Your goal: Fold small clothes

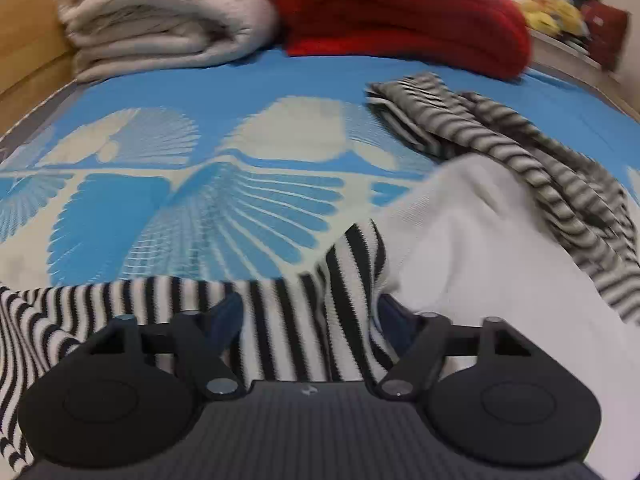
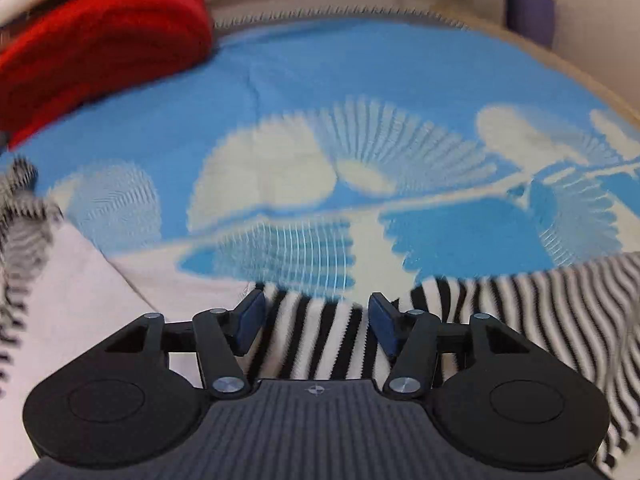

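In the left wrist view the black-and-white striped garment (image 1: 304, 320) fills the lower middle of the frame, draped straight across the left gripper (image 1: 310, 316) so that the cloth runs between its two spread fingers and rises in a fold toward the centre right. To its right a plain white garment (image 1: 480, 240) lies partly over the striped one, and a grey-striped garment (image 1: 520, 148) trails from the upper right down along the white cloth's edge. All of this sits on a blue and cream patterned bedspread (image 1: 200, 200). A folded beige blanket (image 1: 160, 20) occupies the upper left and a red knitted blanket (image 1: 400, 12) the upper centre, side by side. In the right wrist view the striped garment (image 2: 320, 340) lies at the bottom centre and spreads away to the lower right, passing between the blue pads (image 2: 250, 320) of the right gripper (image 2: 316, 320). Both frames are smeared by motion blur, so the stripes waver and fabric edges are soft. The left gripper's fingertips are mostly buried under cloth, with only dark stubs showing, and the garment's full outline is cut off by the frame edges and the gripper bodies. Both grippers stand wide apart, unclenched; cloth lies in each gap, but whether either pad presses it cannot be made out.
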`<state>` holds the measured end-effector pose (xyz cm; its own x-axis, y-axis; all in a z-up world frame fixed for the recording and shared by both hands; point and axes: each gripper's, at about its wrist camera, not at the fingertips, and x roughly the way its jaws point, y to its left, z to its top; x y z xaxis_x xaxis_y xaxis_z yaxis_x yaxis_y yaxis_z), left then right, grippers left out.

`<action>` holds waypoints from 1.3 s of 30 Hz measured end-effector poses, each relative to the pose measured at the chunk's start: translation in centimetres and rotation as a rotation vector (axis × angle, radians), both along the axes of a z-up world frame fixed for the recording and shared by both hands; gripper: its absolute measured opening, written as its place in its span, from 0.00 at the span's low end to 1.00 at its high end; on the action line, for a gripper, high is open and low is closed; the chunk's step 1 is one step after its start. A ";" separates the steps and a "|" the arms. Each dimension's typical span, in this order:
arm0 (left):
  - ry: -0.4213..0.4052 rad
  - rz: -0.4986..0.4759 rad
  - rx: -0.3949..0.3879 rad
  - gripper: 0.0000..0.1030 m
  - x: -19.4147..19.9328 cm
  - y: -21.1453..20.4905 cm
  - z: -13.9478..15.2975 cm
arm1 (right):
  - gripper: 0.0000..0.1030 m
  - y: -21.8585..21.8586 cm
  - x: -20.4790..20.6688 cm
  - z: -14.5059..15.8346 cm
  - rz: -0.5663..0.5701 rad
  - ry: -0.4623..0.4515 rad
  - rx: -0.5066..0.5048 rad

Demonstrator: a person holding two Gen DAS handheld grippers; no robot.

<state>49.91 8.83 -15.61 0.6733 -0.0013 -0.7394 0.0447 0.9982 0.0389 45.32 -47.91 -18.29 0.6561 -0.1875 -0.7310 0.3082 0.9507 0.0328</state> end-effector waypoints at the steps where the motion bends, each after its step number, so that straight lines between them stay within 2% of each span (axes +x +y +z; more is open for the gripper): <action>1: -0.005 0.004 0.002 0.59 0.2 0.4 0.1 | 0.25 0.8 0.1 -0.2 0.049 -0.007 -0.052; 2: -0.011 0.007 0.001 0.59 0.2 0.9 0.1 | 0.02 1.5 0.4 -0.3 0.079 -0.006 -0.106; 4: -0.012 0.014 -0.014 0.59 0.2 1.9 0.2 | 0.02 1.6 0.9 -0.4 0.065 -0.003 -0.159; 7: -0.011 0.014 -0.033 0.60 0.1 2.7 0.7 | 0.02 0.2 1.3 -0.5 -0.010 -0.030 -0.128; 9: -0.011 0.020 -0.032 0.62 0.2 2.8 0.6 | 0.02 0.2 1.3 -0.6 0.015 -0.024 -0.140; 11: -0.014 0.026 -0.018 0.68 0.2 2.7 0.6 | 0.02 0.5 1.4 -0.7 0.041 -0.005 -0.180; 14: -0.009 0.054 -0.037 0.70 0.2 3.1 0.7 | 0.00 -0.2 1.9 -1.0 -0.052 0.053 -0.238; 15: -0.008 0.060 -0.042 0.72 0.2 3.2 0.7 | 0.00 -0.7 1.8 -0.8 -0.069 0.052 -0.225; 16: -0.011 0.063 -0.042 0.78 0.1 3.2 0.8 | 0.00 -1.1 1.7 -0.5 -0.084 0.037 -0.192; 18: -0.046 0.041 -0.052 0.84 -0.4 3.1 1.5 | 0.01 -1.4 0.7 0.4 -0.118 -0.031 -0.118; 19: -0.062 0.037 -0.056 0.87 -0.7 3.2 1.9 | 0.06 -1.3 -0.1 1.0 -0.125 -0.069 -0.085; 22: -0.083 0.063 -0.114 0.96 -1.2 4.5 3.2 | 0.30 0.9 -2.9 3.1 -0.086 -0.156 0.014; 24: -0.093 0.103 -0.146 0.96 -1.7 6.0 4.2 | 0.38 3.0 -5.5 4.8 -0.036 -0.196 0.047; 26: -0.094 0.144 -0.159 0.96 -2.5 7.8 5.1 | 0.53 5.4 -8.7 6.8 -0.007 -0.242 0.070; 28: -0.105 0.200 -0.174 0.97 -4.0 10.1 6.0 | 0.61 7.5 -12.1 8.5 0.003 -0.276 0.105; 33: -0.117 0.345 -0.186 0.97 -7.7 16.4 7.2 | 0.67 11.9 -18.1 11.9 0.080 -0.276 0.178; 36: -0.123 0.445 -0.301 0.97 -9.2 20.5 7.3 | 0.73 14.0 -21.6 12.6 0.042 -0.324 0.205; 39: -0.134 0.540 -0.366 0.97 -9.9 24.2 7.0 | 0.75 15.2 -23.5 11.4 -0.043 -0.350 0.231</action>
